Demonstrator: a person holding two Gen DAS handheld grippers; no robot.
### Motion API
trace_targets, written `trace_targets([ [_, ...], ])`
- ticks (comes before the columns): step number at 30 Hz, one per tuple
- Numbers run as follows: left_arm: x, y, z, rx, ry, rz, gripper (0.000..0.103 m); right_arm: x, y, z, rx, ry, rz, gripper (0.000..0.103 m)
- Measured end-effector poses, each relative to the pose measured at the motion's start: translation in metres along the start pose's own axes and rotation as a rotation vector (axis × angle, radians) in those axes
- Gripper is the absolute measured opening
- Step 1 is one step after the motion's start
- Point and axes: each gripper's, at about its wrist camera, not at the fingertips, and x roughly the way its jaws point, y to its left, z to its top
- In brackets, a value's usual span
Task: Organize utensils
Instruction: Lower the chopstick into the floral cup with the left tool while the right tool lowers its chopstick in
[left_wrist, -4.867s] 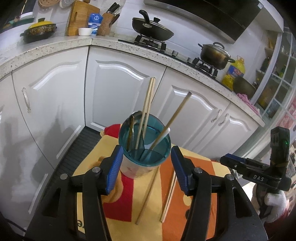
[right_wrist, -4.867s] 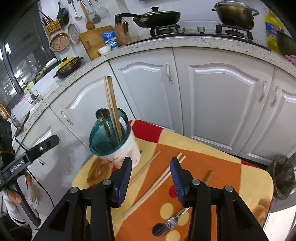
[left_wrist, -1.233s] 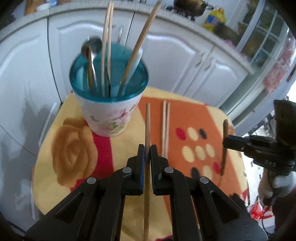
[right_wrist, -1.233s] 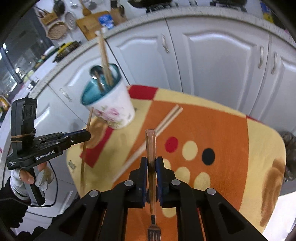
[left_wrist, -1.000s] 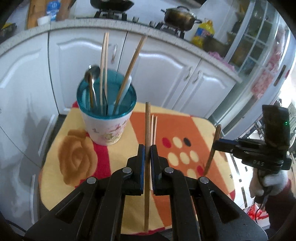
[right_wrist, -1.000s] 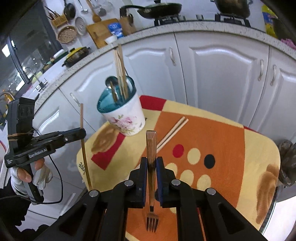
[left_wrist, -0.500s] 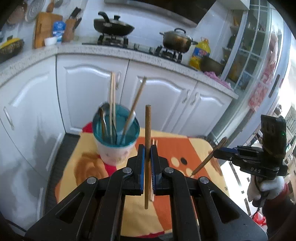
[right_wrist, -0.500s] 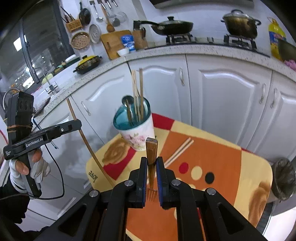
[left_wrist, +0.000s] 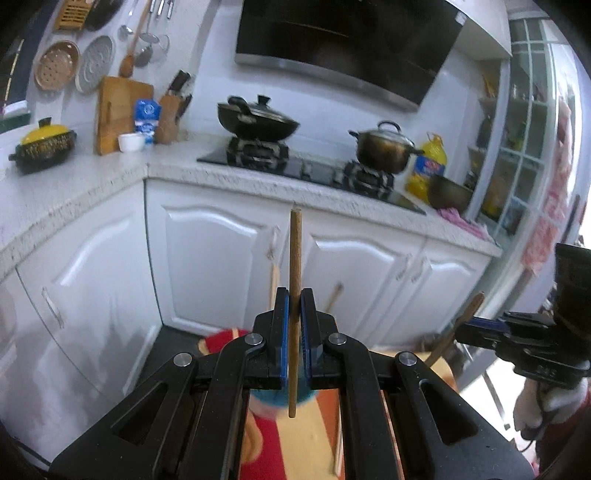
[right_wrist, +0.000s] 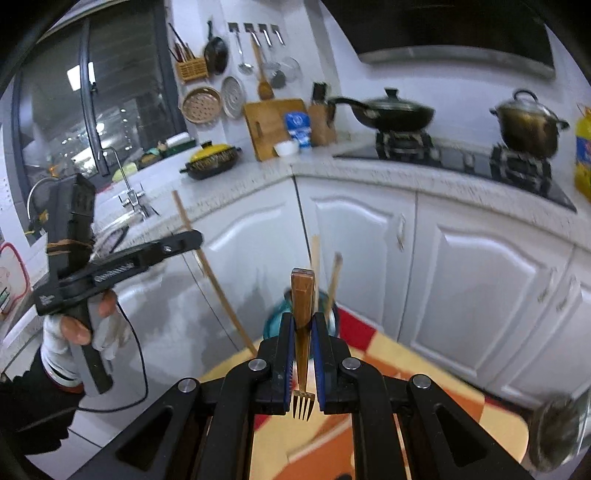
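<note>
A brown chopstick (left_wrist: 295, 295) and a wooden-handled fork (right_wrist: 303, 332), tines down, stand upright.

Left hand-held gripper (left_wrist: 294, 321): black, blue pads
Chopstick (left_wrist: 295, 258): brown wood
Fork (right_wrist: 303, 332): wooden handle, gold tines
Cup (right_wrist: 275, 321): teal rim
Cloth (right_wrist: 424, 373): yellow, orange and red patches
Cabinets (left_wrist: 221, 266): white
Worktop (left_wrist: 92, 184): white, speckled
Casserole (right_wrist: 212, 158): yellow lid, black body

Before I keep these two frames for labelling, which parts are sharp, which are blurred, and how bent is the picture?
Left wrist view: the left gripper and its chopstick are sharp; the cup below is smeared; the counter edge bows, fisheye. Right wrist view: the right gripper and fork are crisp; the wok streaks sideways; corners are black.
</note>
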Motion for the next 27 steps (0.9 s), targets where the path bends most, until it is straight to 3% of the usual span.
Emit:
trace_targets([
  [5, 0.02, 0.008, 0.017, 0.021, -0.031, 0.063, 0.004, 0.018, 0.006, 0.033, -0.018, -0.03, 0.008, 0.009],
  [11, 0.058, 0.02, 0.013, 0.012, 0.012, 0.099, 0.004, 0.061, 0.003, 0.047, 0.01, -0.014, 0.02, 0.009],
  [19, 0.096, 0.031, -0.01, -0.004, 0.083, 0.133, 0.004, 0.119, -0.012, 0.019, 0.073, 0.083, 0.026, 0.009],
  [27, 0.122, 0.028, -0.037, -0.008, 0.161, 0.132, 0.004, 0.145, -0.038, -0.015, 0.151, 0.182, 0.029, 0.009],
])
